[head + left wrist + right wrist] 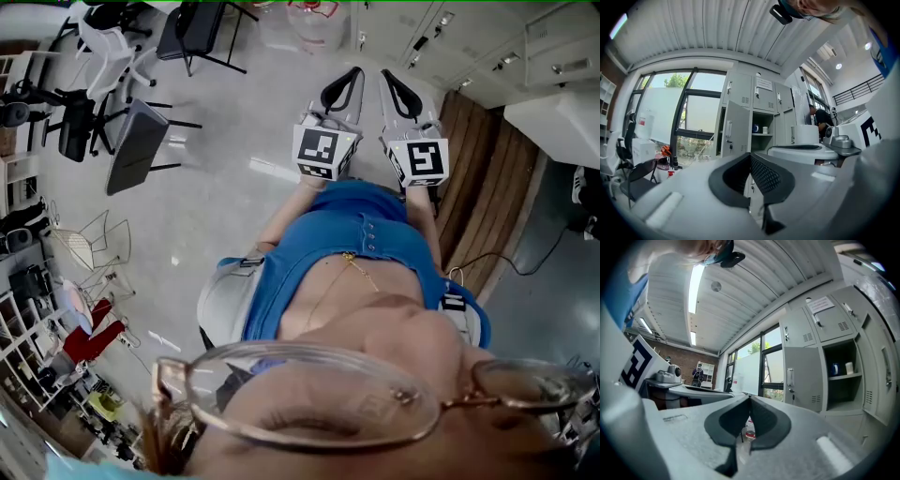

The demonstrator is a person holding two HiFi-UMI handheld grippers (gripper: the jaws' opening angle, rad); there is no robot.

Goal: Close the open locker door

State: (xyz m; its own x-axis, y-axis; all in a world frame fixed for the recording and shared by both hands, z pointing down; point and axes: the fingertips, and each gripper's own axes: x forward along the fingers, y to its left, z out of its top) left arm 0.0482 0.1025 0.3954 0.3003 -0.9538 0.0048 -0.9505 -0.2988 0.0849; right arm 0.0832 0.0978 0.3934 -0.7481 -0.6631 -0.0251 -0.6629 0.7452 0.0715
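Observation:
A bank of grey lockers (761,101) stands ahead. One locker door (735,129) hangs open to the left of its compartment, where a blue cup (755,128) and a white cup (765,130) sit on a shelf. The right gripper view shows the same open door (802,378) and the cups (841,368). My left gripper (750,157) is shut with nothing in it and well short of the door. My right gripper (750,401) is shut and empty too. In the head view, both are held side by side in front of the body, left gripper (352,75) and right gripper (387,77).
Black office chairs (131,141) and a white chair (108,52) stand on the grey floor at the left. A water jug (314,23) is ahead. A brown wooden panel (487,178) runs along the right. Large windows (665,112) lie left of the lockers, and a person (820,117) stands far off.

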